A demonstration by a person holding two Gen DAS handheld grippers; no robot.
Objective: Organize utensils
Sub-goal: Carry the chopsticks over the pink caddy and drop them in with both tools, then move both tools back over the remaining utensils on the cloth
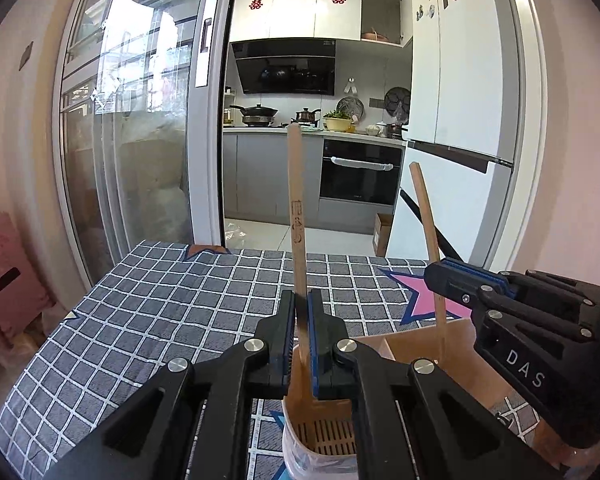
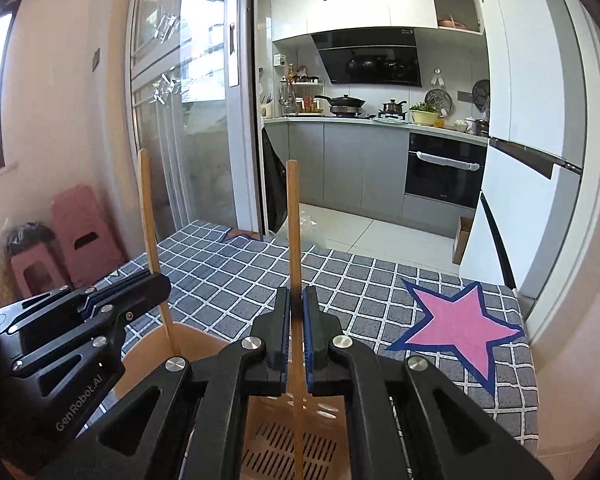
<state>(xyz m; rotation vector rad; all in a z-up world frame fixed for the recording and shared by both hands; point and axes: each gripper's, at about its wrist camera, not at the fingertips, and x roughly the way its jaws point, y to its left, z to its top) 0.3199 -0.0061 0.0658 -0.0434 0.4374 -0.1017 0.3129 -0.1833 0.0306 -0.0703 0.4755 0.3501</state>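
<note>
Both clamped: left gripper [image 1: 302, 340] on chopstick [image 1: 296, 200], right gripper [image 2: 296, 340] on second chopstick [image 2: 293, 240]; light, stiff, slippery, best pinched mid-shaft above holder [image 2: 300, 444].

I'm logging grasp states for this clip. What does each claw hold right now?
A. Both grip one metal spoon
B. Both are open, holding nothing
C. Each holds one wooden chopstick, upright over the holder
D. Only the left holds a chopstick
C: the left claw is shut on a chopstick, the right claw on the other chopstick, both upright over the slotted holder.
</note>
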